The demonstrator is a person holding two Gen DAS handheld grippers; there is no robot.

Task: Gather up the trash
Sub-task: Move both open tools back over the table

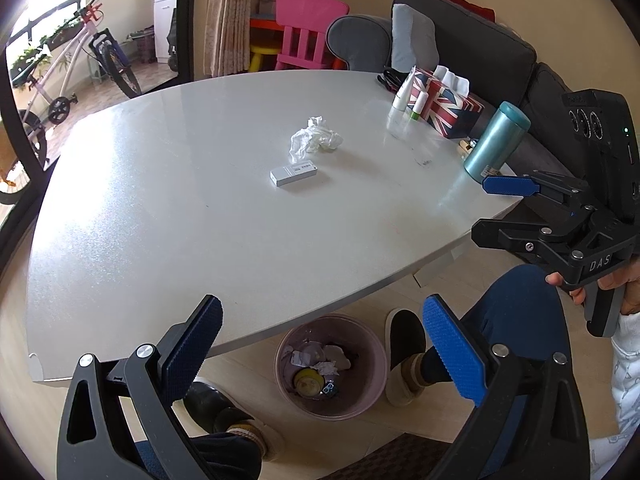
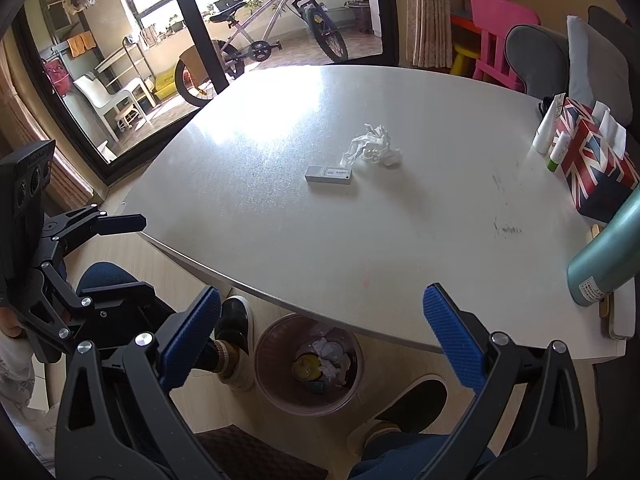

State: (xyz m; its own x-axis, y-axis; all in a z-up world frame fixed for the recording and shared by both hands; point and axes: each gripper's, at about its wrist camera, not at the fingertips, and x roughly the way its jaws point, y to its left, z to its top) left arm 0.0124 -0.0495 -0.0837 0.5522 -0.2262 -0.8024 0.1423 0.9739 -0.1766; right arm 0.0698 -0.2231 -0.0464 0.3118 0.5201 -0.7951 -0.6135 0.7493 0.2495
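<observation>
A crumpled white tissue (image 1: 315, 138) lies mid-table, and a small white box (image 1: 294, 173) lies just in front of it. Both also show in the right wrist view: tissue (image 2: 374, 150), box (image 2: 329, 174). A pink waste bin (image 1: 280, 356) (image 2: 264, 360) with trash inside stands on the floor under the table's near edge. My left gripper (image 1: 322, 346) is open and empty above the bin. My right gripper (image 2: 322, 334) is open and empty, also near the table's front edge; it shows at right in the left wrist view (image 1: 486, 210).
On the grey table (image 1: 160, 220), a Union Jack tissue box (image 1: 448, 106), small white bottles (image 1: 402, 98) and a teal flask (image 1: 496, 142) stand along the right side. A grey sofa (image 1: 480, 48), pink chair (image 1: 306, 36) and bicycle (image 1: 80, 60) lie beyond. My feet flank the bin.
</observation>
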